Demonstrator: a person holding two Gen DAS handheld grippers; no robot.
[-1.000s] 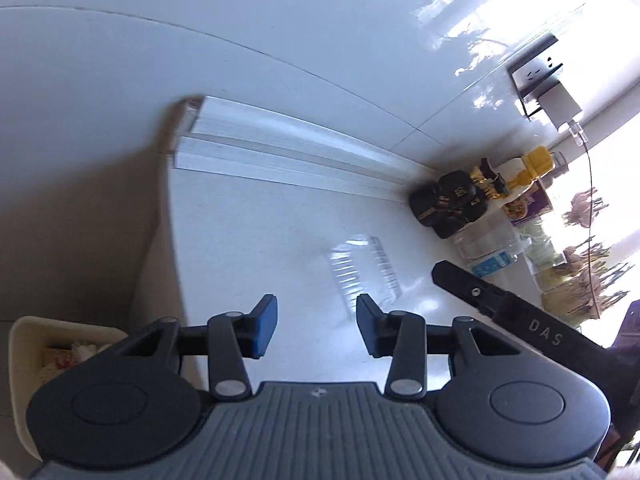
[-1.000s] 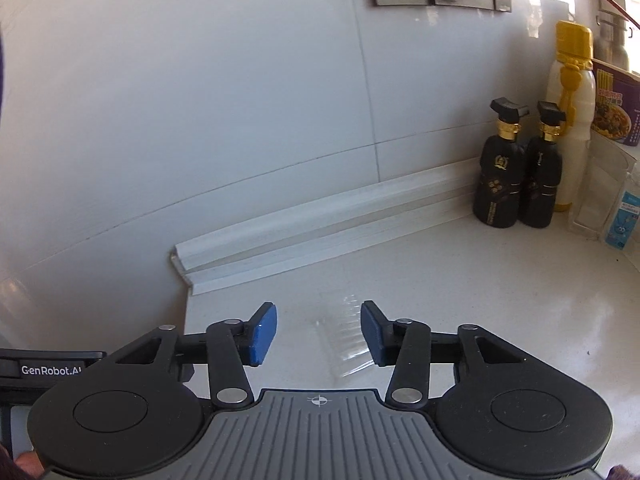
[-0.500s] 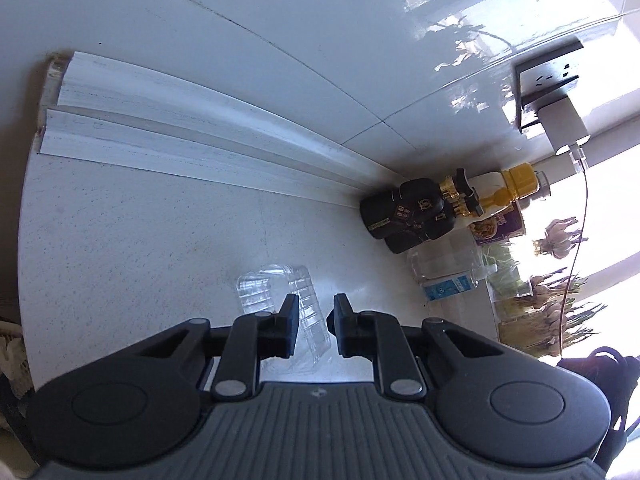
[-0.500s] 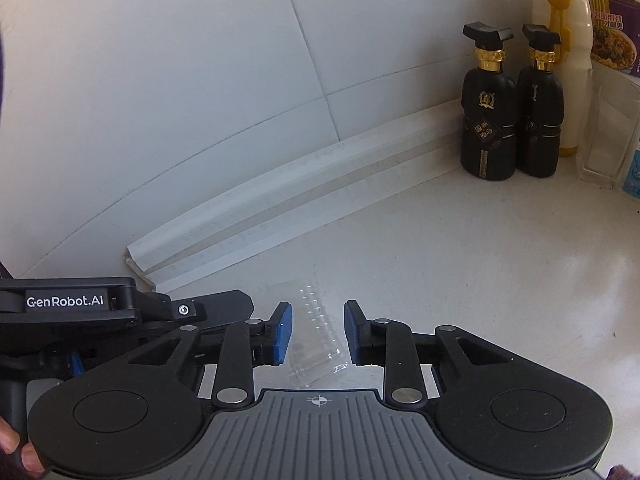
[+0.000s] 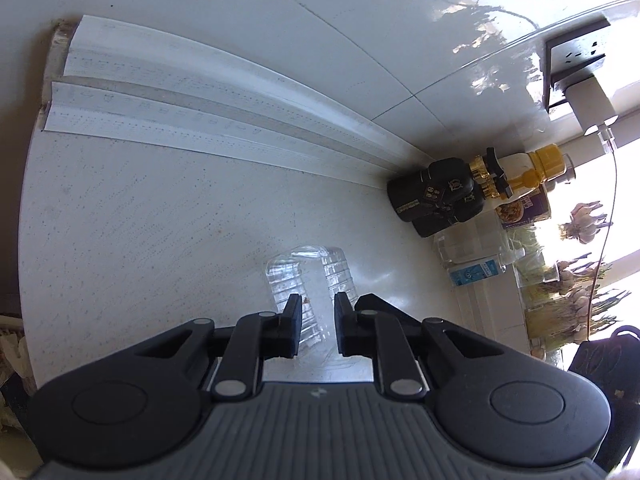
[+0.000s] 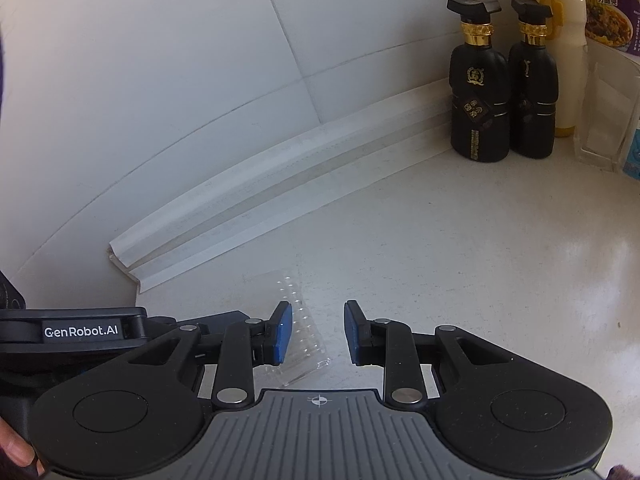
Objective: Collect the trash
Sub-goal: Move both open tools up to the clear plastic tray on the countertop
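"GenRobot.AI" in white on the left gripper's [image 6: 256, 318] black body; other labels illegible

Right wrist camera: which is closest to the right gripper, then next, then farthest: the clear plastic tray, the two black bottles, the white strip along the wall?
1. Clear plastic tray, between the right gripper fingers, low in the middle.
2. White strip, behind it, along the wall.
3. Black bottles, back right corner.

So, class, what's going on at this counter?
A person holds a gripper in each hand, collecting trash. Both the left gripper and the right gripper have their jaws narrowed around a clear plastic tray lying on the white counter. Whether either grips it is unclear. Two black bottles stand at the back.
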